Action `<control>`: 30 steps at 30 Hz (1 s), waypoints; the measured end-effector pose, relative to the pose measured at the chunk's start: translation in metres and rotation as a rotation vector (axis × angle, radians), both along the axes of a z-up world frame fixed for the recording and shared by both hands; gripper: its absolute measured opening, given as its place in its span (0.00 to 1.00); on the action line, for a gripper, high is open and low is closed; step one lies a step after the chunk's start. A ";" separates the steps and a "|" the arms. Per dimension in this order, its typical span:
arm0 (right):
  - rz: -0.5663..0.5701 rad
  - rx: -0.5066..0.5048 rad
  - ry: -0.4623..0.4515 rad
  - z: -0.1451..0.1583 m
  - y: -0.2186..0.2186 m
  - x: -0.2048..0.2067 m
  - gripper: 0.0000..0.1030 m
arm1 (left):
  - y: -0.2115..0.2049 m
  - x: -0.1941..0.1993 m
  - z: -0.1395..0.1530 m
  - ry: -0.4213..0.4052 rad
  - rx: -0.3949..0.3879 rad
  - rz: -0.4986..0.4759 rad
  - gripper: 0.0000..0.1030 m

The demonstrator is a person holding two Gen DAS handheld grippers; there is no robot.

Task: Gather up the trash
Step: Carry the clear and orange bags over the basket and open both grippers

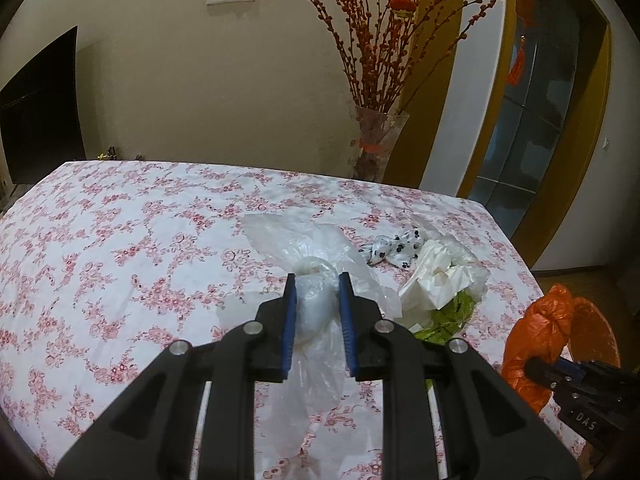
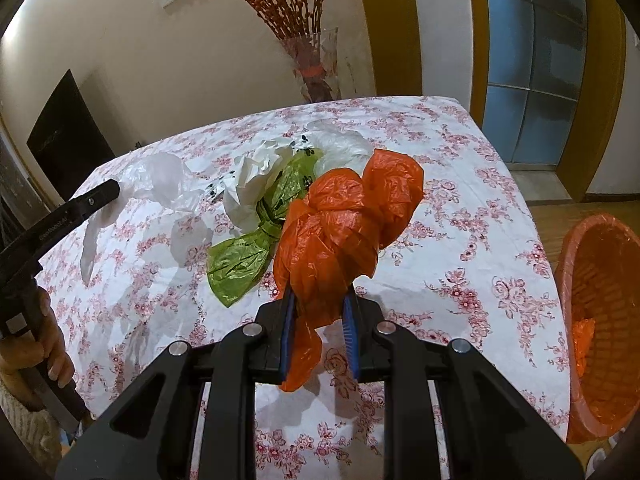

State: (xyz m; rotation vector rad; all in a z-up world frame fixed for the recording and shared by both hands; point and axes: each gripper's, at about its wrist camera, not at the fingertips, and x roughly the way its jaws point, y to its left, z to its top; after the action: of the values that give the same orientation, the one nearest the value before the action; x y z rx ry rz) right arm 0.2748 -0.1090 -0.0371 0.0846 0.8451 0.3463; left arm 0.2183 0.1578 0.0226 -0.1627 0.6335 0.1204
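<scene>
Two grippers are at work over the flowered surface [image 2: 460, 248], each pinching a bag. Nearest, the right gripper [image 2: 318, 302] has its blue fingers [image 2: 287, 320] clamped on the knotted orange bag [image 2: 344, 224], which is lifted clear of the surface, just in front of the green bag [image 2: 244, 256]. The left gripper [image 1: 318, 284] has its fingers [image 1: 289, 312] closed on the clear plastic bag [image 1: 308, 248], held to the left of the green bag. Crumpled white tissue [image 2: 250, 184] lies against the green bag's far side, and a black-dotted white scrap [image 1: 390, 250] sits just beyond that. To the right of the green bag, off the surface's edge, stands an orange basket [image 2: 600, 288]. Farthest back, a glass vase [image 1: 376, 144] of red branches stands by the wall.
</scene>
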 end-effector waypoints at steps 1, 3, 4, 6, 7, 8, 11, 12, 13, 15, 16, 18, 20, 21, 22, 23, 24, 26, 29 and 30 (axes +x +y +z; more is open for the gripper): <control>-0.001 -0.001 0.001 0.000 0.001 0.000 0.21 | 0.000 0.000 0.000 -0.001 -0.001 -0.001 0.20; -0.001 -0.002 0.002 -0.001 0.001 0.001 0.21 | -0.001 0.001 0.001 -0.003 -0.001 -0.006 0.20; -0.001 -0.003 0.001 0.000 0.000 0.001 0.21 | -0.002 0.000 0.002 -0.005 0.000 -0.008 0.20; -0.001 -0.006 0.000 0.000 0.000 0.001 0.21 | -0.003 0.000 0.004 -0.009 0.001 -0.013 0.20; -0.001 -0.008 -0.001 0.001 0.002 0.001 0.21 | -0.004 0.000 0.004 -0.010 0.001 -0.014 0.20; -0.002 -0.010 -0.003 0.001 0.002 0.002 0.21 | -0.005 0.000 0.006 -0.012 0.003 -0.017 0.20; -0.005 -0.026 -0.019 0.005 0.003 0.001 0.21 | -0.009 0.000 0.009 -0.019 0.005 -0.025 0.20; -0.006 -0.031 -0.026 0.007 0.003 0.000 0.21 | -0.010 0.000 0.011 -0.022 0.006 -0.029 0.20; -0.006 -0.034 -0.031 0.008 0.003 0.000 0.21 | -0.011 -0.001 0.011 -0.023 0.006 -0.030 0.20; -0.005 -0.040 -0.044 0.012 0.004 -0.002 0.21 | -0.014 -0.002 0.014 -0.030 0.006 -0.037 0.20; -0.005 -0.043 -0.049 0.013 0.004 -0.003 0.21 | -0.015 -0.002 0.015 -0.031 0.006 -0.040 0.20; -0.003 -0.045 -0.056 0.016 0.004 -0.004 0.21 | -0.019 -0.002 0.018 -0.036 0.007 -0.047 0.20; -0.004 -0.045 -0.062 0.018 0.003 -0.005 0.21 | -0.023 -0.004 0.020 -0.041 0.008 -0.059 0.20; -0.005 -0.043 -0.065 0.019 0.002 -0.006 0.21 | -0.025 -0.004 0.021 -0.042 0.007 -0.064 0.20; -0.007 -0.042 -0.067 0.020 0.000 -0.006 0.21 | -0.028 -0.005 0.023 -0.046 0.007 -0.071 0.20; -0.011 -0.040 -0.070 0.021 -0.002 -0.007 0.21 | -0.031 -0.005 0.024 -0.048 0.007 -0.076 0.20; -0.014 -0.039 -0.073 0.023 -0.003 -0.007 0.21 | -0.033 -0.005 0.025 -0.052 0.007 -0.082 0.20; -0.019 -0.043 -0.081 0.026 -0.006 -0.008 0.21 | -0.038 -0.005 0.028 -0.057 0.007 -0.092 0.20; -0.021 -0.052 -0.085 0.027 -0.006 -0.008 0.21 | -0.044 -0.005 0.031 -0.061 0.009 -0.098 0.20; -0.020 -0.051 -0.084 0.027 -0.006 -0.008 0.21 | -0.046 -0.004 0.031 -0.060 0.009 -0.099 0.20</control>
State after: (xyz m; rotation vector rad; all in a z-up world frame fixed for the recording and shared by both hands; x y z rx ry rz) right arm 0.2670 -0.1151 -0.0098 0.0306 0.7689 0.3072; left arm 0.2143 0.1120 0.0539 -0.1255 0.5796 0.0227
